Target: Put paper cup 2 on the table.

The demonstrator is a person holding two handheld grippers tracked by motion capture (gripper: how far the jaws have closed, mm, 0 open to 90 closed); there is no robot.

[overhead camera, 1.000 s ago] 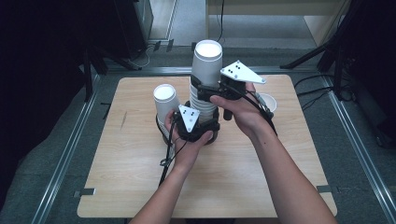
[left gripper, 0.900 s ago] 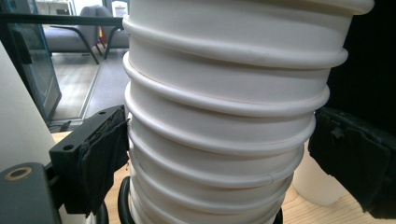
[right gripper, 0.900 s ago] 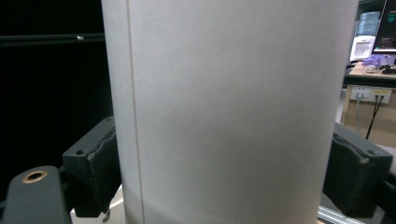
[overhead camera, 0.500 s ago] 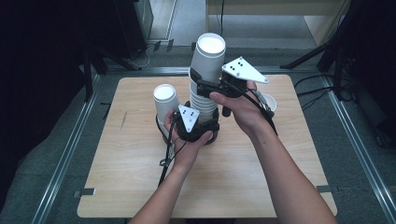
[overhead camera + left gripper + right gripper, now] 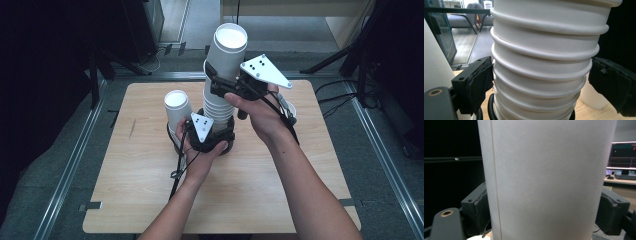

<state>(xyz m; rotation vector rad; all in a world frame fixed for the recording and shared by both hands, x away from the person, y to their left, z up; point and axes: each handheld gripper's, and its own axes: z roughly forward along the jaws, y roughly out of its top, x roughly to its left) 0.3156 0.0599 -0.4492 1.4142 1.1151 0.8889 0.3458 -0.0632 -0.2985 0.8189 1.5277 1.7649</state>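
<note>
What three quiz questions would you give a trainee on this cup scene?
1. Which tongs grip the top cup? A: left. B: right.
2. True or false: a lone cup stands on the table beside the stack.
3. Fill in: the left tongs clamp the stack's ____ end.
Key: 1 B; the right tongs have the cup between their jaws, which have just been closing. 2 true. 3 lower.
</note>
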